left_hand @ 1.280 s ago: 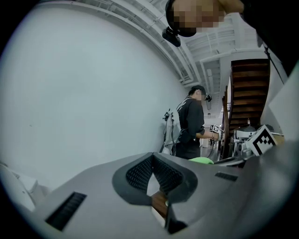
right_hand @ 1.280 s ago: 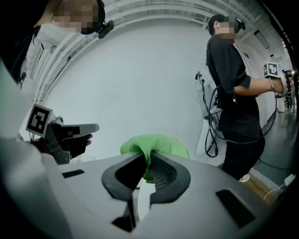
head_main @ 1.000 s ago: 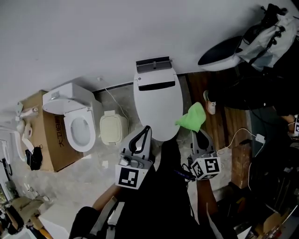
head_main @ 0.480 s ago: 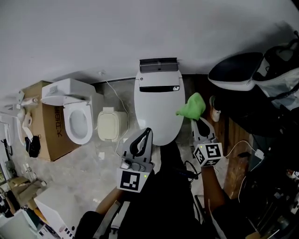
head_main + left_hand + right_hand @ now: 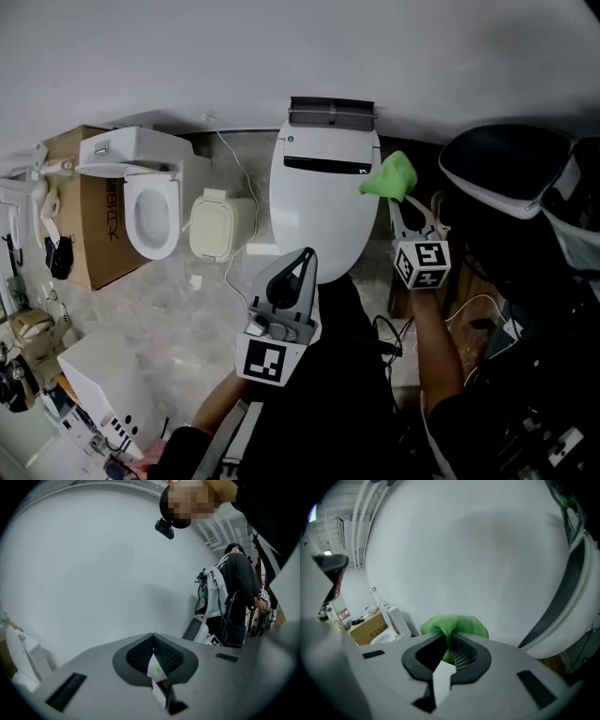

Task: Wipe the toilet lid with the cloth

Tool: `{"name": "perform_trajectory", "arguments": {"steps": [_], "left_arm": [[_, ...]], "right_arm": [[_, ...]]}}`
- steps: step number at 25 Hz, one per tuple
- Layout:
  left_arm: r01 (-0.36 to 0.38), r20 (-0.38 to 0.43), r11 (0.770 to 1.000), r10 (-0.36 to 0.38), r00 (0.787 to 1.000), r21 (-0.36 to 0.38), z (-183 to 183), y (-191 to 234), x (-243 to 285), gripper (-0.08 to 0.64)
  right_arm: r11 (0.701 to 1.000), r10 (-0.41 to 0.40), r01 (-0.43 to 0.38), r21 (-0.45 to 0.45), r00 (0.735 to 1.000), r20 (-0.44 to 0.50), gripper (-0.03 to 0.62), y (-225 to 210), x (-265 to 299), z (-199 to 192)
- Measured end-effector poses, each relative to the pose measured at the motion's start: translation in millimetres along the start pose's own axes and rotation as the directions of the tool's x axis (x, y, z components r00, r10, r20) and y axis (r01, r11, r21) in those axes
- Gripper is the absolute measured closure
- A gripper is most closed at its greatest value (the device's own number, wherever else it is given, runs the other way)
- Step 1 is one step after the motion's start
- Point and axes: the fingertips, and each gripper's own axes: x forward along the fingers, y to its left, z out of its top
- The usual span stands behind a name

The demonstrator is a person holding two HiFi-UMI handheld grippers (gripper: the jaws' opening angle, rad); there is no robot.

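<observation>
The closed white oval toilet lid [image 5: 319, 211] seems yet to be wiped, so the whole surface is probably left. At its right rear edge, contact unclear, the right gripper [image 5: 405, 199] has its fingers clamped on the bunched green cloth [image 5: 389, 176]. The left gripper [image 5: 302, 261] hangs near the lid's front, fingers pressed together on nothing.

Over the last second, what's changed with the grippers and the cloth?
The right gripper, shut on the green cloth, carried it back along the right edge of the toilet lid. Nothing was taken up or released. The left gripper stayed shut and empty near the lid's front.
</observation>
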Motion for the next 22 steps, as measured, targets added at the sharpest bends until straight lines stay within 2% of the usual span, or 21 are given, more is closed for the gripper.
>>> {"name": "perform_trajectory", "arguments": {"steps": [5,12,17,22], "left_arm": [[-0.058,-0.019,0.998,0.058,0.998,-0.006,-22.2,7.1,21.1,0.551],[-0.099,-0.043,0.995,0.098,0.994,-0.017,-49.6,12.4,50.2,0.551],[-0.136,-0.052,0.99,0.134,0.99,-0.026,-72.6,20.1,65.4,0.551],[-0.156,-0.077,0.986,0.152,0.985,-0.054,-90.7,25.8,70.2,0.551]], "right_arm": [[1.0,0.013,-0.014,-0.012,0.999,-0.044,0.554,-29.4,57.4,-21.2],[0.999,0.019,-0.026,-0.045,0.991,-0.135,0.554,-65.0,133.3,-69.2],[0.989,-0.006,-0.029,-0.145,0.972,-0.233,0.554,-89.8,188.3,-114.3],[0.97,-0.043,-0.043,-0.241,0.939,-0.341,0.554,-107.4,222.8,-153.6]]}}
